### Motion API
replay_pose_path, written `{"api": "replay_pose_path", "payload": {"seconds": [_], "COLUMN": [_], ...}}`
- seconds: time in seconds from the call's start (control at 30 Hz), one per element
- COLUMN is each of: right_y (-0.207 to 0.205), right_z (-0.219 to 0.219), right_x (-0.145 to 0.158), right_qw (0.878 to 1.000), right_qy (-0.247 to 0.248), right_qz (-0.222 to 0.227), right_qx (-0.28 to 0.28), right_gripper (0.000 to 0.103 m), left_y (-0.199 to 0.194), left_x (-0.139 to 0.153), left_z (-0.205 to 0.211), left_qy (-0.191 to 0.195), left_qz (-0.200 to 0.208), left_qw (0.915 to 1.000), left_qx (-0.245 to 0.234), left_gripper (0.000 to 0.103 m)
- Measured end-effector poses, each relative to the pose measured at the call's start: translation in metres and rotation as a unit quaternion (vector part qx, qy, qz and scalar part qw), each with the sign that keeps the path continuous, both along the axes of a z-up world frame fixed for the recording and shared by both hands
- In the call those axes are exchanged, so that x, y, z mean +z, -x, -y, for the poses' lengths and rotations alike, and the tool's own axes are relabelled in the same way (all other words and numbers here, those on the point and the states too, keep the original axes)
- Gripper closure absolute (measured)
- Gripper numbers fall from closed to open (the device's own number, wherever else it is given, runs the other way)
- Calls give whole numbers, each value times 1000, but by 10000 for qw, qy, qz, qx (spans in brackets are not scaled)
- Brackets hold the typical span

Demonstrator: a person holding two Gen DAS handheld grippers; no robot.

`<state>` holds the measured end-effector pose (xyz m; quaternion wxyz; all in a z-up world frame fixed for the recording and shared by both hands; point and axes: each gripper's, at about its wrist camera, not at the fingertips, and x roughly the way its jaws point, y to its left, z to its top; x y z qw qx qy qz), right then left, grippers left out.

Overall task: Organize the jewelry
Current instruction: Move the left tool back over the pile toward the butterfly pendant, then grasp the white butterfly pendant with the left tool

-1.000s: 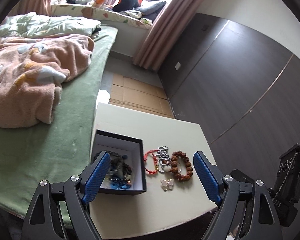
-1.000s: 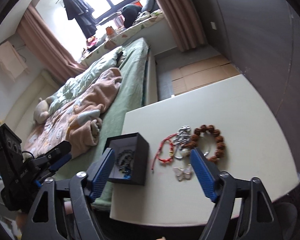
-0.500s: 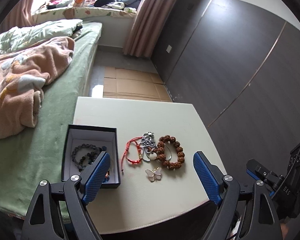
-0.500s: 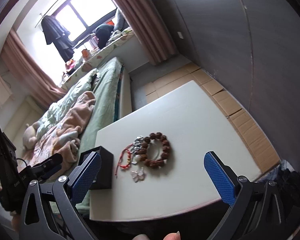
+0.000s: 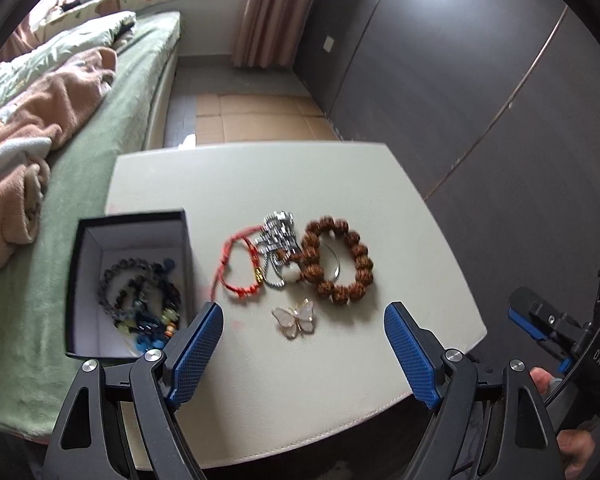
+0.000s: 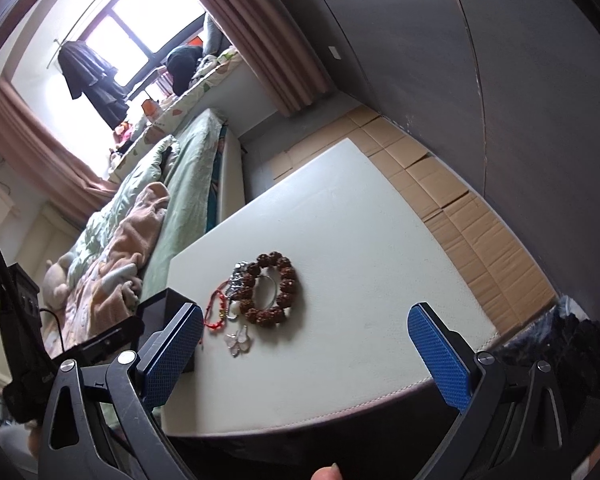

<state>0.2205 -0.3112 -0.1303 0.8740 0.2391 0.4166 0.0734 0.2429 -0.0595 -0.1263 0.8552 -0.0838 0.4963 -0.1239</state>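
A black jewelry box (image 5: 85, 280) with a white lining stands open at the table's left and holds dark bead bracelets (image 5: 140, 284). To its right lie a red cord bracelet (image 5: 236, 264), a silver chain bracelet (image 5: 278, 232), a brown bead bracelet (image 5: 340, 260) and a butterfly brooch (image 5: 296, 318). My left gripper (image 5: 304, 354) is open and empty, just in front of the brooch. My right gripper (image 6: 306, 356) is open and empty over the table's front edge, with the brown bead bracelet (image 6: 272, 294) and the brooch (image 6: 238, 340) ahead of it.
The white table (image 5: 260, 176) stands against a bed with a green sheet (image 5: 80, 184) and a pink blanket (image 5: 40, 120). A dark wardrobe wall (image 5: 480, 100) is on the right. Flattened cardboard (image 6: 460, 216) covers the floor beyond the table.
My left gripper has swung right and closer, from over the box to facing the loose jewelry. My right gripper has drawn back, turned right and opened wider.
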Motion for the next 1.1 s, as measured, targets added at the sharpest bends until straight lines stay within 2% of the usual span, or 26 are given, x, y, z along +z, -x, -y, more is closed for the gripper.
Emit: {"api": "replay_pose_path", "payload": {"seconds": [0.4, 0.53, 0.9, 0.93, 1.03, 1.1], "right_y": [-12, -13, -15, -15, -16, -15], "right_z": [17, 25, 39, 39, 40, 40], "right_x": [-33, -40, -49, -49, -50, -50], "right_qw": [9992, 9987, 9977, 9977, 9977, 9977], "right_qy": [-195, -270, -370, -373, -372, -372], "right_qz": [-358, -423, -523, -526, -525, -526], "right_qx": [-46, -107, -226, -226, -218, -196], "right_gripper": [0, 0, 0, 0, 0, 0], "left_y": [-25, -35, -51, -51, -53, -55], "left_x": [-46, -63, -85, -85, -85, -84], "left_z": [25, 30, 46, 49, 55, 59], "left_qy": [-203, -330, -899, -971, -1141, -1259], "left_qz": [-1016, -1349, -1434, -1379, -1331, -1298], "left_qw": [9945, 9900, 9850, 9852, 9840, 9831], "left_qx": [162, 231, 325, 318, 330, 299], "left_gripper": [28, 38, 39, 43, 45, 54]}}
